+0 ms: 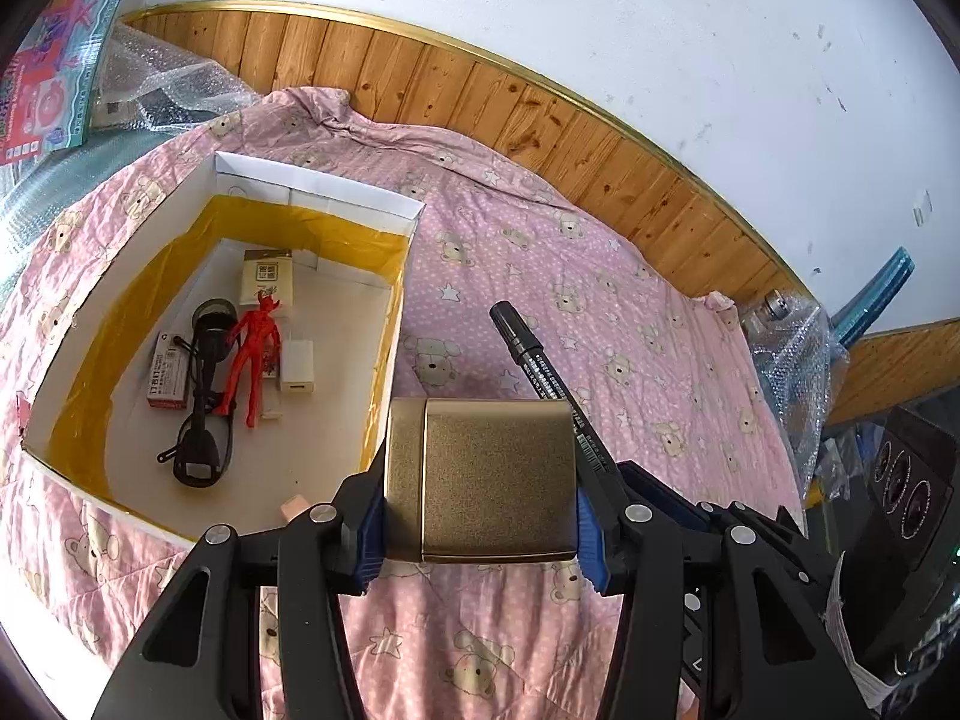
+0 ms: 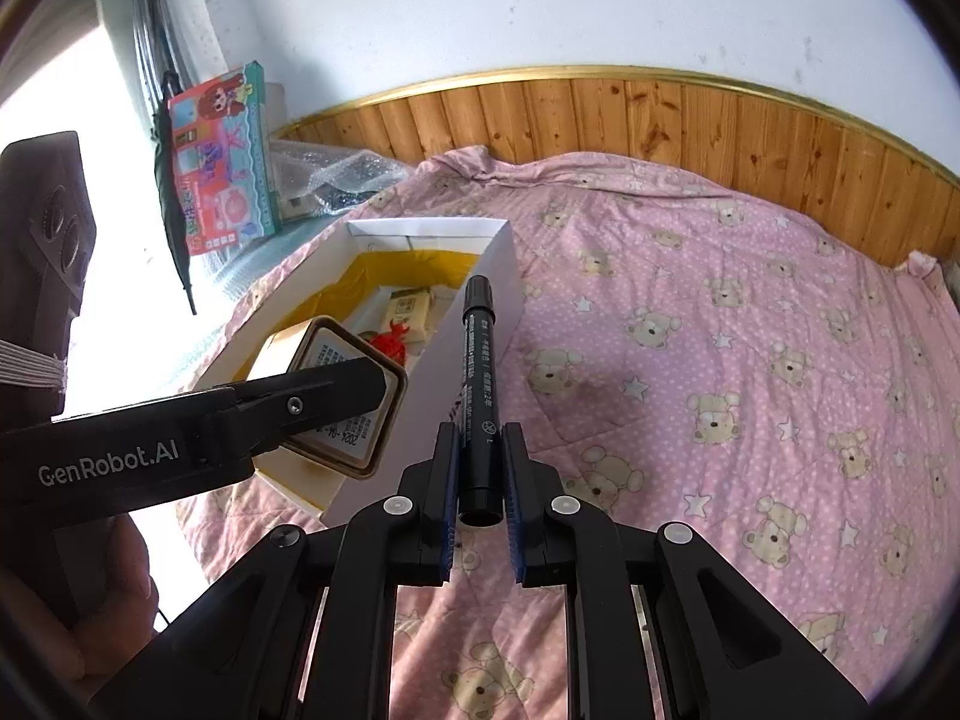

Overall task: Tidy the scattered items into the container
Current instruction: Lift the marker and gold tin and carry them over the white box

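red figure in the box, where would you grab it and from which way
Grip the red figure across its narrow torso, coming straight down from above. It lies flat on the floor of the white box, arms and legs spread, with black sunglasses close on one side and a white charger on the other.

A white cardboard box [image 1: 312, 183] with yellow tape lining its inner walls lies open on the pink bear-print bed, left of centre. Inside on its floor lie a red devil figurine [image 1: 255, 354], black sunglasses [image 1: 201, 450], a black round object [image 1: 213, 324], a red-and-white staple box [image 1: 168, 372], a white charger [image 1: 297, 366], a cream packet [image 1: 267, 276] at the far end and a small pink piece [image 1: 294, 507] at the near wall. A gold tin [image 1: 486, 477] is clamped in the left tool [image 1: 480, 534], held above the box's near right wall. A black marker [image 2: 477, 390], capped and pointing away, is gripped by the right tool [image 2: 480, 504] just right of the box.
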{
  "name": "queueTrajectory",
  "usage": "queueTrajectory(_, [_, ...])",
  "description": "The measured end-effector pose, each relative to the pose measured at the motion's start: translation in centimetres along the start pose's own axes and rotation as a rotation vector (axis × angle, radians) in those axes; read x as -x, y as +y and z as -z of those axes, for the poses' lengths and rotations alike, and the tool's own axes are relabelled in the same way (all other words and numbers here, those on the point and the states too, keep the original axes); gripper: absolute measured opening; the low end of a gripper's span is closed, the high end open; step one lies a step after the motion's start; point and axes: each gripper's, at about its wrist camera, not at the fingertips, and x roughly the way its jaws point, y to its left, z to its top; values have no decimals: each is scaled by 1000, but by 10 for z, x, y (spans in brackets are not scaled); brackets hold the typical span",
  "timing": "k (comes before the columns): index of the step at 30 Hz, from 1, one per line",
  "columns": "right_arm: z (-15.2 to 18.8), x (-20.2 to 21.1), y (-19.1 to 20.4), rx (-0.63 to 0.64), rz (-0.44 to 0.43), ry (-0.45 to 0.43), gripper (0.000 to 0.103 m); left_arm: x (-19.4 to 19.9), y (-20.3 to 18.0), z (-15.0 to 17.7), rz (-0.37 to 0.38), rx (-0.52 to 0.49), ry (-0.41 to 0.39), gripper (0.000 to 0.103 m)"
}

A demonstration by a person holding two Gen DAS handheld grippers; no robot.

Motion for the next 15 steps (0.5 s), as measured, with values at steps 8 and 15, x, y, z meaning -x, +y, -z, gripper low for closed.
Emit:
queueTrajectory(8, [-6, -3, 29, 44, -8, 3, 14, 20, 29, -1, 5, 39, -26, 51])
queueTrajectory(15, [-13, -8, 56, 81, -27, 9, 14, 39, 57, -1, 4, 82, -53, 51])
